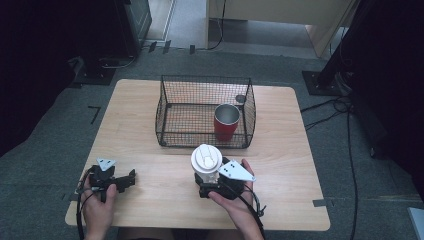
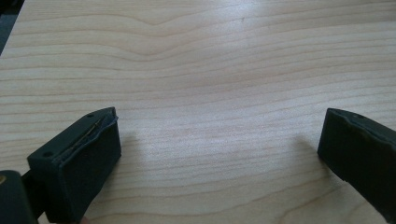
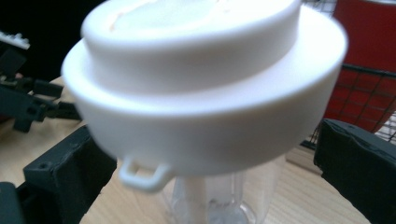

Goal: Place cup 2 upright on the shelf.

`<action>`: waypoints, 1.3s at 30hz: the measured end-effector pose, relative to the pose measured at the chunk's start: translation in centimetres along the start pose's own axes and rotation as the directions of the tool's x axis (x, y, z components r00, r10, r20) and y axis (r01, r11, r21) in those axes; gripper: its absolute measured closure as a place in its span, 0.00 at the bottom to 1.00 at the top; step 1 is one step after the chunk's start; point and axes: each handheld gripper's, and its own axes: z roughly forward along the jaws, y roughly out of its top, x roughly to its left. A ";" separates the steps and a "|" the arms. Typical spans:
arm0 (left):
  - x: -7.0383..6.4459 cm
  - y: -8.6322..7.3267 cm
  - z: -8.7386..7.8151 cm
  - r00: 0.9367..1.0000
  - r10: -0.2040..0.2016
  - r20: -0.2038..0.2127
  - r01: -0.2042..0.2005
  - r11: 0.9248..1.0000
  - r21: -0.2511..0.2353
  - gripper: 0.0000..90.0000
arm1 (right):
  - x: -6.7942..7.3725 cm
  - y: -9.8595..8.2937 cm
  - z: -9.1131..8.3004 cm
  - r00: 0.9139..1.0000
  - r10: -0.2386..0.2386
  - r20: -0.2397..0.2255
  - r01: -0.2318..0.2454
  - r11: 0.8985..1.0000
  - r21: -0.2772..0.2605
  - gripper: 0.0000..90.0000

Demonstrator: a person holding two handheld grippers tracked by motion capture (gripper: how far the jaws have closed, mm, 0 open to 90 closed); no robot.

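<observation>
Matt wood-grain table point(image 1: 150, 170), black wire basket point(image 1: 170, 107), glossy red cup point(image 1: 226, 121)

My left black two-jaw gripper point(image 1: 131, 178) with screw-holed blocky jaws, my right black gripper point(image 1: 212, 187), grey three-cornered plates on top, black cables trailing, my forearms bare.

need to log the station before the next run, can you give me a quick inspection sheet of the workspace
surface: light wooden table, bare around the things.
job's things: wire basket holds an upright red cup; white-lidded clear bottle stands in front of the basket.
clutter: nothing seen.
grippers: left hand-held gripper open over bare wood; right hand-held gripper open, jaws either side of the bottle, apart from it.
cables: black cables on the floor right of the table.
surroundings: grey carpet, black stand bases, tape marks.
</observation>
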 end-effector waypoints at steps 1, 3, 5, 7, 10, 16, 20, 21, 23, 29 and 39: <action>0.0 0.0 0.0 1.000 0.000 0.000 0.000 1.000 0.000 0.00 | 0.0 0.1 0.1 1.000 0.007 0.002 -0.007 1.000 -0.007 0.00; 0.0 0.0 0.0 1.000 0.000 0.000 0.000 1.000 0.000 0.00 | 0.1 0.2 0.2 1.000 0.012 0.010 -0.012 1.000 -0.014 0.00; 0.0 0.0 0.0 1.000 0.000 0.000 0.000 1.000 0.000 0.00 | 0.3 0.3 0.5 1.000 0.013 0.016 -0.013 1.000 -0.018 0.00; 0.0 0.0 0.0 1.000 0.000 0.000 0.000 1.000 0.000 0.00 | 0.4 0.3 0.6 1.000 0.014 0.022 -0.013 1.000 -0.023 0.00; 0.0 0.0 0.0 1.000 0.000 0.000 0.000 1.000 0.000 0.00 | 0.5 0.3 0.9 0.999 0.026 0.034 -0.025 0.999 -0.031 0.01; 0.0 0.0 0.0 1.000 0.000 0.000 0.000 1.000 0.000 0.00 | 1.0 0.3 1.4 0.999 0.033 0.041 -0.030 0.998 -0.050 0.07; 0.0 0.0 0.0 1.000 0.000 0.000 0.000 1.000 0.000 0.00 | 1.1 0.2 1.6 0.998 0.031 0.046 -0.029 0.998 -0.050 0.09; 0.0 0.0 0.0 1.000 0.000 0.000 0.000 1.000 0.000 0.00 | 1.2 0.2 1.7 0.998 0.033 0.048 -0.030 0.998 -0.052 0.10; 0.0 0.0 0.0 1.000 0.000 0.000 0.000 1.000 0.000 0.00 | 1.2 0.2 1.7 0.998 0.027 0.054 -0.024 0.998 -0.056 0.11; 0.0 0.0 0.0 1.000 0.000 0.000 0.000 1.000 0.000 0.00 | 1.4 0.2 1.8 0.998 0.018 0.065 -0.014 0.998 -0.063 0.14; 0.0 0.0 0.0 1.000 0.000 0.000 0.000 1.000 0.000 0.00 | 1.5 0.1 1.7 0.997 -0.002 0.078 0.009 0.997 -0.078 0.17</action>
